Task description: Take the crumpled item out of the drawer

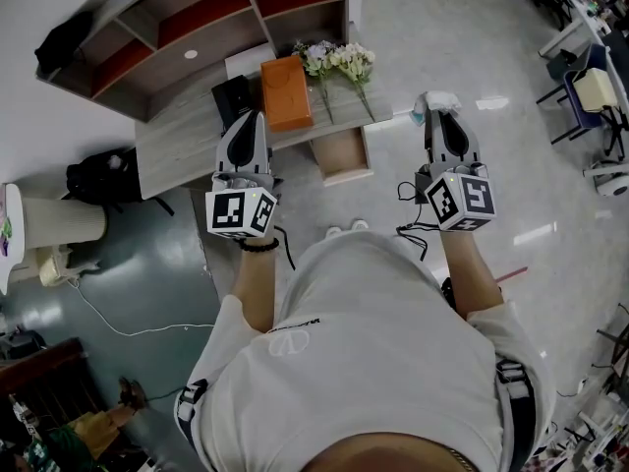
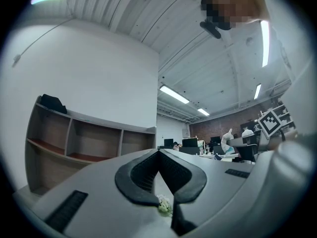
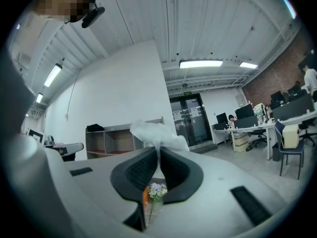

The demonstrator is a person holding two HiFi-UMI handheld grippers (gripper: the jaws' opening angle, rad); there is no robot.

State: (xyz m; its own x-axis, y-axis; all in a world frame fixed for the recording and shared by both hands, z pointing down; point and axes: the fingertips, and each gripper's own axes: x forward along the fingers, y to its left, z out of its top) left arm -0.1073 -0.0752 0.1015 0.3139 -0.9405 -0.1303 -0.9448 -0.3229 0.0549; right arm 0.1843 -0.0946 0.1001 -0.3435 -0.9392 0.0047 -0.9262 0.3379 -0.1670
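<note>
My right gripper [image 1: 439,112] is shut on a crumpled white item [image 1: 439,98], held in the air to the right of the desk. In the right gripper view the white wad [image 3: 156,133] bulges out above the closed jaw tips of that gripper [image 3: 159,149]. The desk's drawer [image 1: 344,155] stands pulled out, and its wooden bottom shows bare. My left gripper [image 1: 252,115] hovers over the desk's front edge; in its own view this gripper [image 2: 159,152] has its jaws meeting at the tips with nothing between them.
On the grey desk [image 1: 187,141] lie an orange box [image 1: 286,91], a bunch of pale flowers [image 1: 339,62] and a black object [image 1: 230,98]. A shelf unit [image 1: 167,28] stands behind. A blue chair [image 1: 588,91] is at the far right; a black bag [image 1: 98,177] sits left of the desk.
</note>
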